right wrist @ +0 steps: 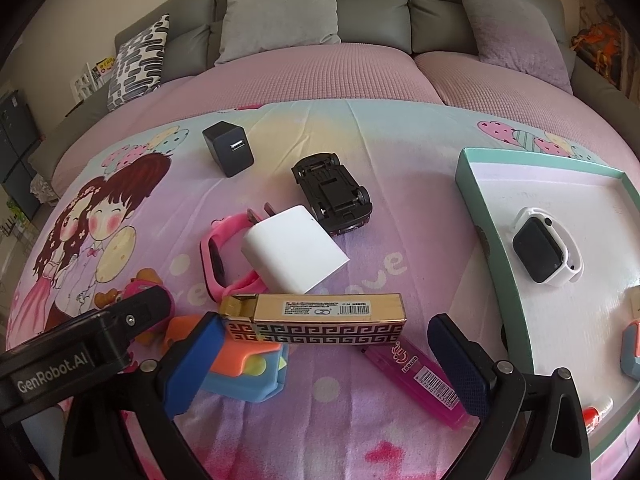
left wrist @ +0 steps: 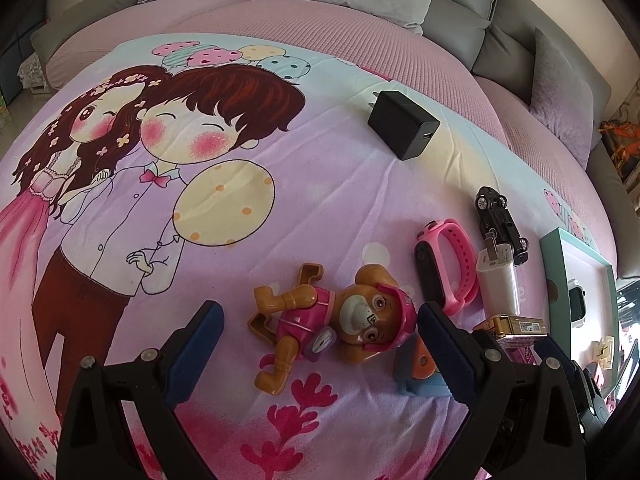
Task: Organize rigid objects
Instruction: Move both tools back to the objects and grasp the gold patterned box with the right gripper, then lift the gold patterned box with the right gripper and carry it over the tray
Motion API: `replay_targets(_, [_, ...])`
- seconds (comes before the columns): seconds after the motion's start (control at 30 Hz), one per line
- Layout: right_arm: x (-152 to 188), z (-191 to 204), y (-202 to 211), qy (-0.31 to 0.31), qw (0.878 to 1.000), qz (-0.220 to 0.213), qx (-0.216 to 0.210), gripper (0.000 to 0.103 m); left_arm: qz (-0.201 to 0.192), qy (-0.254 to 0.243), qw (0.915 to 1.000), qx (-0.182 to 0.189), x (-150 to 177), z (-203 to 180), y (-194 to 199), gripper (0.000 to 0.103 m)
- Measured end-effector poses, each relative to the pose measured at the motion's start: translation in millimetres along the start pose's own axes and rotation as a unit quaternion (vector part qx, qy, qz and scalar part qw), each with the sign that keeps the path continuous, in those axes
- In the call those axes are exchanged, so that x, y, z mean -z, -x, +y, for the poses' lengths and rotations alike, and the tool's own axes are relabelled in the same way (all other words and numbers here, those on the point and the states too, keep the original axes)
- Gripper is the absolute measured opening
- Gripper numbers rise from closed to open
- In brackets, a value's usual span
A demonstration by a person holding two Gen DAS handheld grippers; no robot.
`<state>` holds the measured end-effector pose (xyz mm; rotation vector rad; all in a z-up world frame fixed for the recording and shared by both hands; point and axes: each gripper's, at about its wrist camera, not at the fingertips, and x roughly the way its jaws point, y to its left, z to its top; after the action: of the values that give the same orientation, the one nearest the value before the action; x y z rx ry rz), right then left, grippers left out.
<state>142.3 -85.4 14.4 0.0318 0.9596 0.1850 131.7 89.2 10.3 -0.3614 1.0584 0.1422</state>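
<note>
The sorting looks partly done, judging by the tray (right wrist: 472,184) at 3 o'clock in the right wrist view: it already holds a white watch (right wrist: 546,250) and a few small pieces at its near edge, too cropped to name. Most things are left out on the sheet (right wrist: 360,420). A black charger (right wrist: 228,148) sits at 11 o'clock, well apart from the rest. Nearer the middle a toy car (right wrist: 332,194) lies on its roof, just beside a white charger (right wrist: 294,254), which overlaps a pink band (right wrist: 218,258). Below them a gold box (right wrist: 320,318) lies across a pink lighter (right wrist: 416,380) and an orange-and-blue toy (right wrist: 244,368).

The right gripper (right wrist: 324,364) hangs over this pile with its jaws spread wide, the gold box and lighter between them, holding nothing; the left fingertip looks to be touching or nearly touching the box's end.

The left gripper (left wrist: 320,352) is likewise spread wide and empty, straddling a dog figure (left wrist: 324,320) that lies on its back at 6 o'clock; whether the right fingertip touches its cap I cannot tell.
</note>
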Motion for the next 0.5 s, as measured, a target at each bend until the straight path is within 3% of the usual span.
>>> replay_targets(0.2, [0.1, 0.8, 1.4, -0.002, 1.0, -0.001, -0.002, 0.095, 0.001, 0.006, 1.0, 0.005, -0.7, 3.0, -2.5, 0.098])
replay_targets(0.37, [-0.5, 0.1, 3.5, -0.006, 1.0, -0.002, -0.009, 0.084, -0.001, 0.008, 0.9999, 0.009, -0.1, 4.9, -0.2, 0.098])
replay_targets(0.5, [-0.5, 0.2, 4.0, -0.006, 1.0, -0.002, -0.009, 0.084, -0.002, 0.003, 1.0, 0.008, -0.1, 4.2, 1.4, 0.097])
